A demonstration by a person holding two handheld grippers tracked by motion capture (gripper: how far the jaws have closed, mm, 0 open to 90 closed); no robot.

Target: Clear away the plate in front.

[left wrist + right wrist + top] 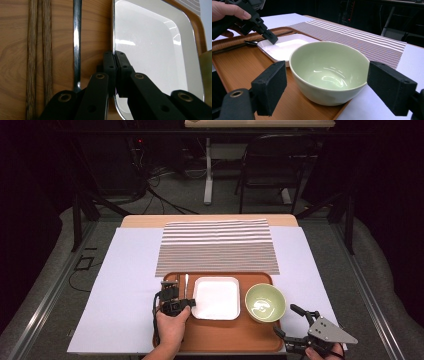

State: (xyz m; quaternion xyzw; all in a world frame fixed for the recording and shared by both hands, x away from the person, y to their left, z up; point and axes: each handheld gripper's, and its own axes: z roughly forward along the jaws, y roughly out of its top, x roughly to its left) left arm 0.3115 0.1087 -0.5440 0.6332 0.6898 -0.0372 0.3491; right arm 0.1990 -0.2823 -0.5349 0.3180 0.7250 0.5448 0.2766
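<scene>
A brown tray holds a white square plate, a green bowl, a metal spoon and dark chopsticks. My left gripper is shut, its tips on the plate's left rim. In the left gripper view, my left gripper has its pads pressed together, with the spoon handle and chopsticks to their left. My right gripper stands open just right of the bowl. In the right gripper view, the bowl lies ahead of its wide jaws, untouched.
A striped placemat lies behind the tray on the white table cover. The bowl sits at the tray's right end, close to the plate. A chair and another table's leg stand beyond the far table edge.
</scene>
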